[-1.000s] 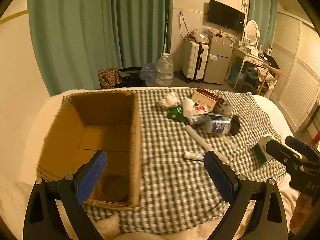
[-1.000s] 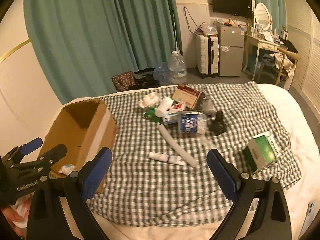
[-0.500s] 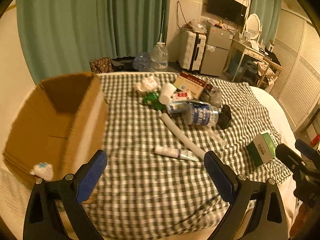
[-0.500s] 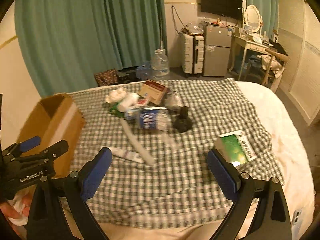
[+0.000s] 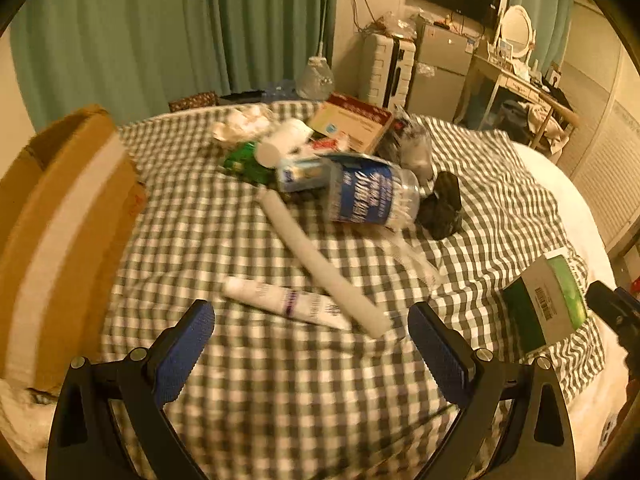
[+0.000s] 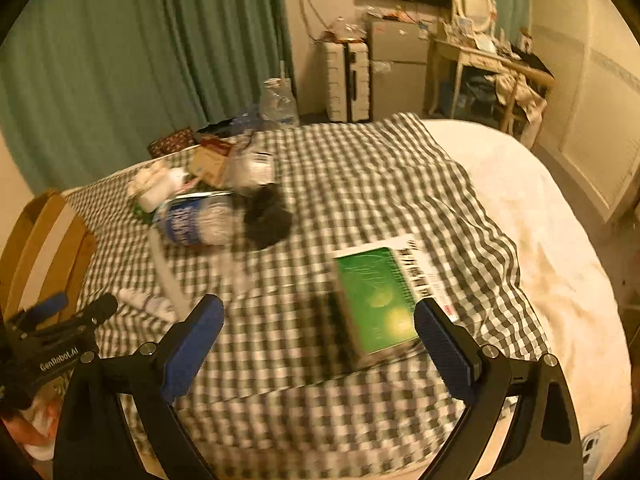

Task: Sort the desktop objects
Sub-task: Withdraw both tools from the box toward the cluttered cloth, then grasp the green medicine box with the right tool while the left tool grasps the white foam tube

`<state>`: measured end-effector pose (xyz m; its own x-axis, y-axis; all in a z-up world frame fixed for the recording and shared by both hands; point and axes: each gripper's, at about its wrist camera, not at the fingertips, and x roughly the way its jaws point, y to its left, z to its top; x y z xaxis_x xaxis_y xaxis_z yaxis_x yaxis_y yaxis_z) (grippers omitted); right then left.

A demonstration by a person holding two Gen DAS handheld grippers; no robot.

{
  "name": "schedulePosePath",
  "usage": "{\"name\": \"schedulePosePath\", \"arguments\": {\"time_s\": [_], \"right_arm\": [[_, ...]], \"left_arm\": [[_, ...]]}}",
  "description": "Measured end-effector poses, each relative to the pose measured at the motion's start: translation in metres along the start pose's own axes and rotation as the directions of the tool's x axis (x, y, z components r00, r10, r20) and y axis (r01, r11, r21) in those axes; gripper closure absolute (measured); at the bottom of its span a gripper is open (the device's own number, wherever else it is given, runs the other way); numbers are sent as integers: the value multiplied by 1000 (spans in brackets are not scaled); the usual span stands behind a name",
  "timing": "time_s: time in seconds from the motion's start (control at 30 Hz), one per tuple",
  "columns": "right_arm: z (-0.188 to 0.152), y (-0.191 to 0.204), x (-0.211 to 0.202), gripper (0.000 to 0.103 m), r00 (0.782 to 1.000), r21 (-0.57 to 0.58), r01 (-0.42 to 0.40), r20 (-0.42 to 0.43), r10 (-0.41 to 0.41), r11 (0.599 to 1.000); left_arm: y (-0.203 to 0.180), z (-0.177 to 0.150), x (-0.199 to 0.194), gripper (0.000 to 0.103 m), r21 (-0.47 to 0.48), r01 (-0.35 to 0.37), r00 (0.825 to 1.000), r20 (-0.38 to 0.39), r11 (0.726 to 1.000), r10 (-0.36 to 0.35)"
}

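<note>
On the checked cloth (image 5: 248, 392) lies a pile: a white tube (image 5: 284, 302), a long white stick (image 5: 320, 264), a blue-labelled bottle (image 5: 372, 196), a black object (image 5: 442, 206) and a red-and-white box (image 5: 352, 122). My left gripper (image 5: 312, 344) is open and empty, just short of the tube. The green box (image 6: 376, 300) lies apart on the right; my right gripper (image 6: 320, 344) stands open in front of it, empty. The cardboard box (image 5: 56, 224) stands at the left edge.
White tissue (image 5: 240, 124) and a green packet (image 5: 244, 162) lie at the far side of the pile. The white bed (image 6: 540, 240) runs beyond the cloth to the right. Curtains (image 5: 180, 28), a suitcase (image 6: 346, 80) and a desk (image 6: 488, 64) stand behind.
Both views swung right: the left gripper left the cardboard box and now faces the tube, and the right gripper turned from the pile to the green box. Both stayed open.
</note>
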<state>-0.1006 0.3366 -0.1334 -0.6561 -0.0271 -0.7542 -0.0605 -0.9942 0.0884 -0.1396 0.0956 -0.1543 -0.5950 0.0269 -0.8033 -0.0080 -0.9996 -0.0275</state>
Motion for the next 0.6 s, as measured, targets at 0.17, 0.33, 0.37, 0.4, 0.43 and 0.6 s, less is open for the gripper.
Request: {"name": "schedulePosePath", "arguments": {"time_s": [0.17, 0.33, 0.37, 0.4, 0.43, 0.6], "right_arm": [[3, -28, 22, 6, 1000, 37, -27, -12, 27, 999], [1, -34, 45, 6, 999, -58, -8, -32, 7, 998], [-1, -34, 48, 6, 1000, -85, 0, -29, -2, 996], [-4, -35, 51, 6, 1000, -101, 4, -27, -6, 995], [-5, -36, 54, 6, 1000, -109, 8, -25, -11, 994], [-12, -42, 70, 6, 999, -108, 18, -44, -23, 994]], "left_arm": [[-16, 2, 38, 3, -21, -36, 999, -21, 999, 36], [-14, 4, 64, 3, -68, -68, 997, -33, 995, 66], [-13, 5, 68, 3, -75, -73, 997, -35, 994, 71], [-12, 6, 73, 3, -80, -75, 997, -38, 994, 72], [-12, 7, 78, 3, -83, -81, 996, -40, 993, 78], [-5, 13, 102, 3, -105, -115, 992, -57, 988, 109]]}}
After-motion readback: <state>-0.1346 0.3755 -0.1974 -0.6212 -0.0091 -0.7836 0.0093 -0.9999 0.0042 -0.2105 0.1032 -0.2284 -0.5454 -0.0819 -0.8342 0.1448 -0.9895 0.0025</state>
